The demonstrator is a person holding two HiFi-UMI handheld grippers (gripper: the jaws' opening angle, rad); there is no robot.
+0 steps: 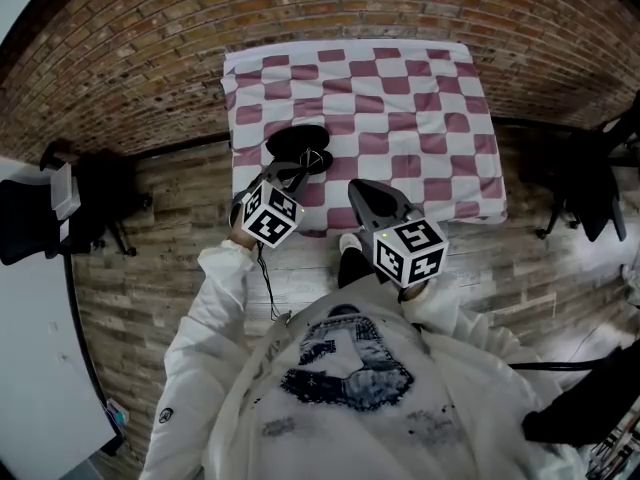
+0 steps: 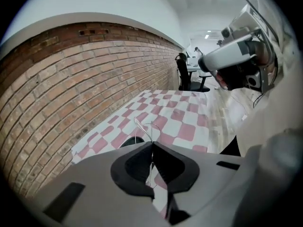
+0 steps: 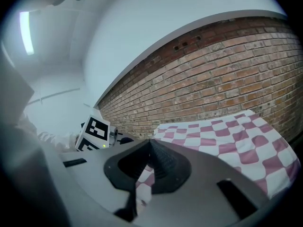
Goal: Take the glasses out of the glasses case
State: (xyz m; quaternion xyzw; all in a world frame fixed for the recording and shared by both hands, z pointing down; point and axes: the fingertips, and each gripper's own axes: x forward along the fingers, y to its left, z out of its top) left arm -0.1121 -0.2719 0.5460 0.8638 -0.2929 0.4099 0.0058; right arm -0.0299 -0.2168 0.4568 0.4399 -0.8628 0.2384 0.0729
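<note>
Head view: left gripper [image 1: 302, 172] jaws seemingly pinching glasses [image 1: 314, 157]; right gripper [image 1: 356, 186] jaws pressed together.

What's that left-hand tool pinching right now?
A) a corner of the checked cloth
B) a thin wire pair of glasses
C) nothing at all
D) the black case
B: in the left gripper view the left gripper has its jaws shut on the thin frame of the glasses, while the black case lies on the checked cloth.
</note>
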